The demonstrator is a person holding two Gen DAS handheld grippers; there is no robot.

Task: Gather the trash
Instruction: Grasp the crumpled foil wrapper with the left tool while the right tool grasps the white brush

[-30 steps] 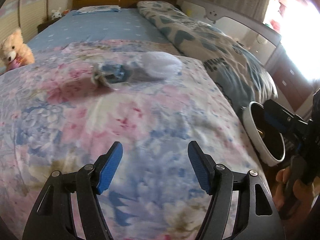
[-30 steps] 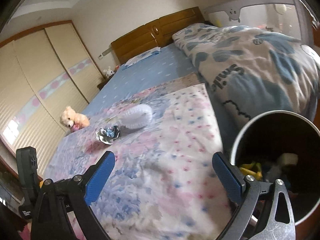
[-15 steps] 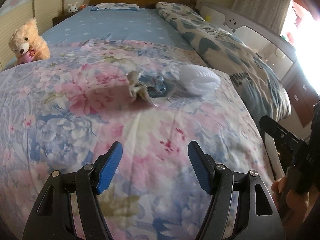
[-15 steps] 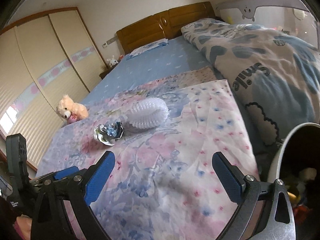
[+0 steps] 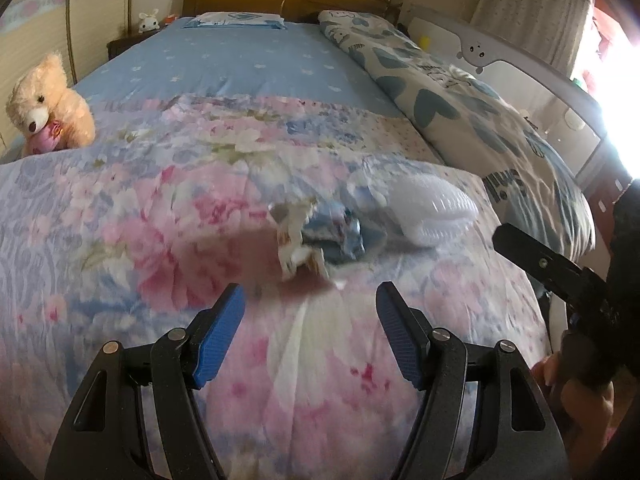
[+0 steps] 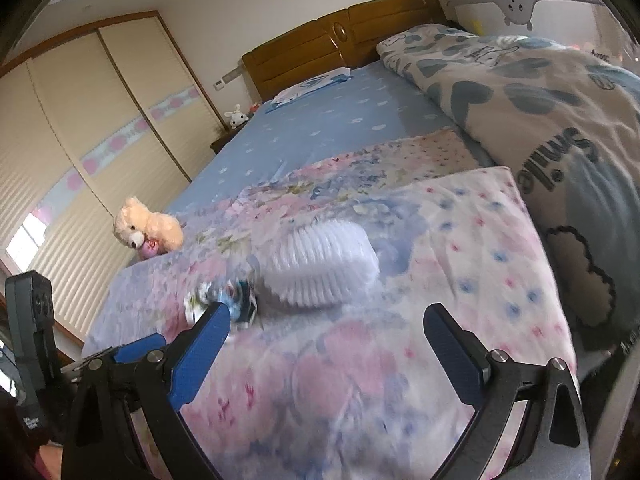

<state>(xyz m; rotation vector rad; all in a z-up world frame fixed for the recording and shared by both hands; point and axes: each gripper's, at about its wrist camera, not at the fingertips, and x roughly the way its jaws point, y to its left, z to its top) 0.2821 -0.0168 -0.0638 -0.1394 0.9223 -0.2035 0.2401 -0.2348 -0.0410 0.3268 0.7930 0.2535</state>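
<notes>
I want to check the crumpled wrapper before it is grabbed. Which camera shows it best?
The left wrist view: the crumpled wrapper lies unobstructed on the floral quilt, ahead of the open fingers, beside the white ribbed piece. In the right wrist view the wrapper is blurred and partly hidden behind a blue finger.

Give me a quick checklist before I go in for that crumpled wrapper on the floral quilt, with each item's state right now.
1. Left gripper open and empty: ok.
2. Right gripper open and empty: ok.
3. Crumpled wrapper ahead of the left gripper, nothing in between: ok.
4. Wrapper clear of the white ribbed object: not ok, they lie side by side, seemingly touching.
5. Floral quilt flat around the wrapper: cannot tell, the picture is blurred.
6. Trash bin in view for the drop: not ok, in neither view.
</notes>
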